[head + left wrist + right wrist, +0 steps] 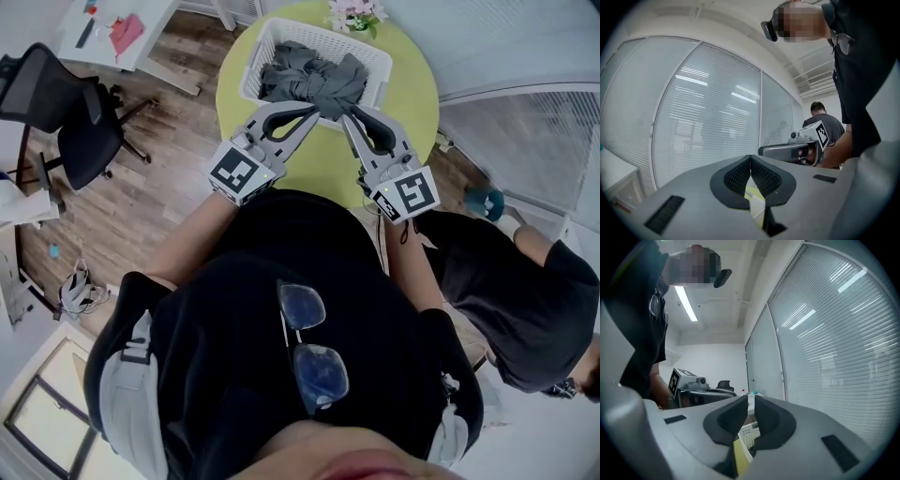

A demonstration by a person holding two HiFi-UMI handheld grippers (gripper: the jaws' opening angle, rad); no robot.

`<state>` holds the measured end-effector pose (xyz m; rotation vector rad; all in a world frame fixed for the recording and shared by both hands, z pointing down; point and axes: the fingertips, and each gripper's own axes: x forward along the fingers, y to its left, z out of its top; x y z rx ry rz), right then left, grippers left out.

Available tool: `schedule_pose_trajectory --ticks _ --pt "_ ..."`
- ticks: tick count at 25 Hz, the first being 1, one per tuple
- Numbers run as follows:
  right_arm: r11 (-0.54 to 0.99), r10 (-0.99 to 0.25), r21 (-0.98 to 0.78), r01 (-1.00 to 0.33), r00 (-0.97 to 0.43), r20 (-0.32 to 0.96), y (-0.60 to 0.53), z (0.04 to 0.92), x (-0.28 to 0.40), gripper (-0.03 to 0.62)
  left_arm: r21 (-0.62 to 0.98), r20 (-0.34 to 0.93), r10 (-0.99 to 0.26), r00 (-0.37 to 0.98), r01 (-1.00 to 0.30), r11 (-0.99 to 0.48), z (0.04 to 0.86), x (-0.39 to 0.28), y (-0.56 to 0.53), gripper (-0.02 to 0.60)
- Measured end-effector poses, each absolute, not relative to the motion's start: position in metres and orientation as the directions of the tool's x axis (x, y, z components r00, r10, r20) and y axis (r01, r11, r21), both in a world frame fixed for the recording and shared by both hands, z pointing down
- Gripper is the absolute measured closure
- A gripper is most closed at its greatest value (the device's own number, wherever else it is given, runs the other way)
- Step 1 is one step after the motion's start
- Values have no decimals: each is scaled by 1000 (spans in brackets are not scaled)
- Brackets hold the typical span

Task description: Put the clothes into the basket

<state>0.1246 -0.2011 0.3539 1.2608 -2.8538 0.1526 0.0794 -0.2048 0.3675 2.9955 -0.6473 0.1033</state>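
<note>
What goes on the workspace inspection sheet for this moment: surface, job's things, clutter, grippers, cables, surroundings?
Surface: round yellow-green table, carrying the basket and flowers.
Job's things: white lattice plastic basket on the table; crumpled grey clothes lie inside it.
Clutter: small bunch of pale flowers behind the basket.
Grippers: left gripper at the basket's near rim, jaws together, empty; right gripper beside it, jaws closed to a thin slit, empty.
Cables: what looks like a thin dark cord below the right gripper's cube.
Surroundings: wooden floor, black office chair, white desk, second person in black at right.
</note>
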Motion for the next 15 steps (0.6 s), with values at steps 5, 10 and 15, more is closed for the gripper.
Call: schedule_pose_trajectory --ticks 5,10,15 --pt "672 -737 -56 -738 -675 46 -198 348 125 563 37 74 -401 913 -404 -914 363 82 -203 571" --pt "686 -724 -49 -726 -688 55 -196 347 124 567 51 44 -415 909 -417 -908 360 83 -204 571" --pt "692 -719 -38 -721 -693 61 -198 346 124 568 51 48 -410 911 -412 -910 359 84 -205 571"
